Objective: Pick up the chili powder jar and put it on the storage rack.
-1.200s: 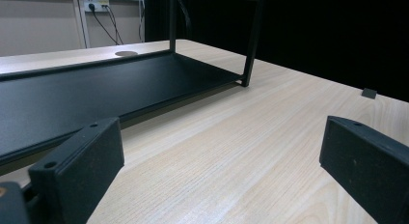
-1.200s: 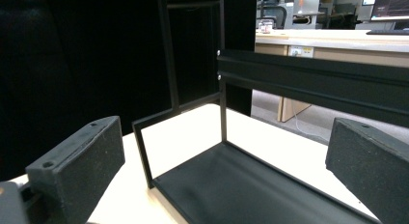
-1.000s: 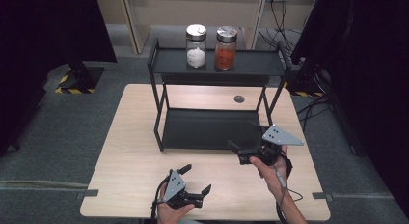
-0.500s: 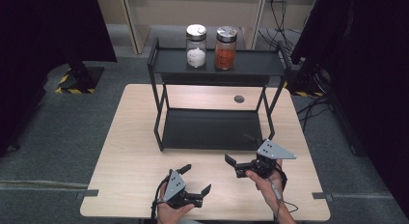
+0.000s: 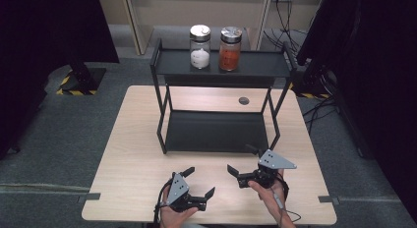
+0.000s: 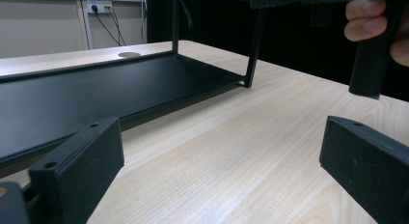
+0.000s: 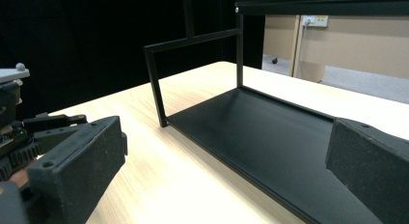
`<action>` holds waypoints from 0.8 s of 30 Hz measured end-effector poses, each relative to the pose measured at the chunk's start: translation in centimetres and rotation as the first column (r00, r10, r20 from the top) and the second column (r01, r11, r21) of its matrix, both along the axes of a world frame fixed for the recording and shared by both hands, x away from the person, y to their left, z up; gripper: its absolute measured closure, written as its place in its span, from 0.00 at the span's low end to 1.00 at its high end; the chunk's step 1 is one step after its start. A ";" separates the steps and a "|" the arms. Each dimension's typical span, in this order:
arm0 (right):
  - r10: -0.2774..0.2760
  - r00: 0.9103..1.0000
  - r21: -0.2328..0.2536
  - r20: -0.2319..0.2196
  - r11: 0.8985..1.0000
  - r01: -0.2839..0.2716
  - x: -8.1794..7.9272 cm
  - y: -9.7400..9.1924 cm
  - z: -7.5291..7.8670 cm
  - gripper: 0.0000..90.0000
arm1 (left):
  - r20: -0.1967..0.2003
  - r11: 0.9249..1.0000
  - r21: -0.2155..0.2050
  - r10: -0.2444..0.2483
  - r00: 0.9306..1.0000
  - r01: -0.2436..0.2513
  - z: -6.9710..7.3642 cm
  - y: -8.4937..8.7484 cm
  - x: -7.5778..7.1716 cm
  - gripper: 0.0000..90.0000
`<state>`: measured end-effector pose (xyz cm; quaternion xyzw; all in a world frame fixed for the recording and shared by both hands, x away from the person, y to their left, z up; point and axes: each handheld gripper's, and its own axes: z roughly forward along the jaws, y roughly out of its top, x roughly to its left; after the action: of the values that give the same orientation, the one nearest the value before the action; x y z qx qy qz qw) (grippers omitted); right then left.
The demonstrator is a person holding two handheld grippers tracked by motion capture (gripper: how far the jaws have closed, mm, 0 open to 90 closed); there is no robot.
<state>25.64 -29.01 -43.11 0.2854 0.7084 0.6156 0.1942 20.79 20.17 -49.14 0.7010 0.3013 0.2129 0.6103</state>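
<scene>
A black two-tier rack (image 5: 263, 66) stands on the wooden table (image 5: 133, 154). On its top shelf are two lidded jars side by side, one with white contents (image 5: 200, 46) and one with orange contents (image 5: 230, 48). My left gripper (image 5: 200, 181) is open near the table's front edge, a hand around it. My right gripper (image 5: 241, 159) is open just in front of the rack's lower shelf (image 5: 216, 132). In the left gripper view my left gripper (image 6: 222, 171) holds nothing. In the right gripper view my right gripper (image 7: 226, 171) faces the lower shelf (image 7: 270, 132), also holding nothing.
A round grey grommet (image 5: 244, 100) sits in the table behind the rack. Grey floor surrounds the table, with black curtains at both sides and cables at the back right. In the left gripper view, the person's fingers (image 6: 366, 21) and the other gripper's handle (image 6: 369, 64) hang at the upper right.
My right gripper has drawn back from the rack's front right corner toward the near edge and a little left. My left gripper has stayed put.
</scene>
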 end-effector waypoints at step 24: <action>0.006 0.999 -0.008 -0.037 1.000 -0.007 -0.1 -0.5 -3.0 0.00 | 0.002 1.000 -0.006 -0.005 1.000 0.005 0.1 0.2 0.1 0.01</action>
<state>25.56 -29.47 -46.11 0.2936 0.7154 0.6079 0.1804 20.89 20.41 -49.07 0.6996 0.2994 0.2112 0.6135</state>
